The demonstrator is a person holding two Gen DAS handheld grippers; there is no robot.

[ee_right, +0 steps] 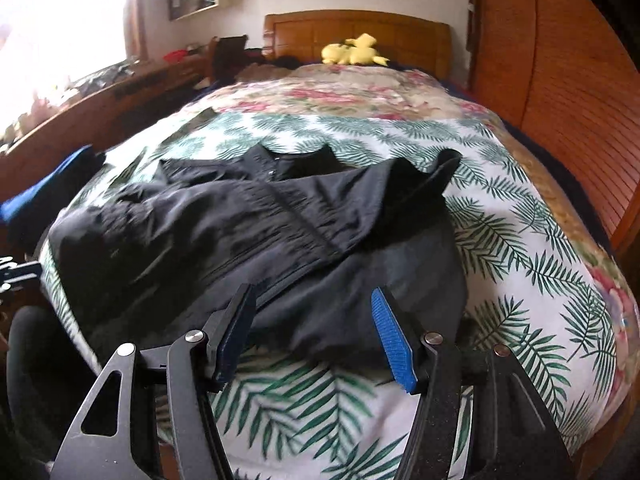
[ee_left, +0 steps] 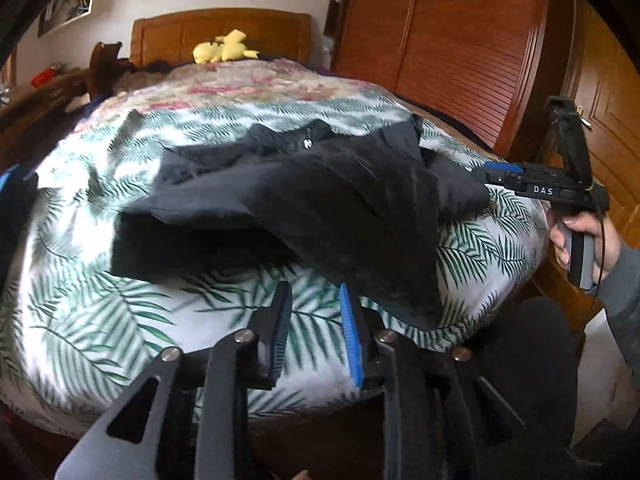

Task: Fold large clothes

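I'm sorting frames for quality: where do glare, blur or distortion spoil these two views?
Right wrist view: the window is blown out white at upper left, washing out the desk beside it. Left wrist view: no such glare, but the black jacket is dim and smeared, with few folds readable. Both views: fisheye bulges the bed into a dome, and the edges go dark.

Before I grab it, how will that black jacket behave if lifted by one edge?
The black jacket will likely drape and sag: it already lies in soft folds. Its thin, smooth-looking fabric may slip from a shallow pinch. It probably weighs little, barely denting the leaf-print bedspread.
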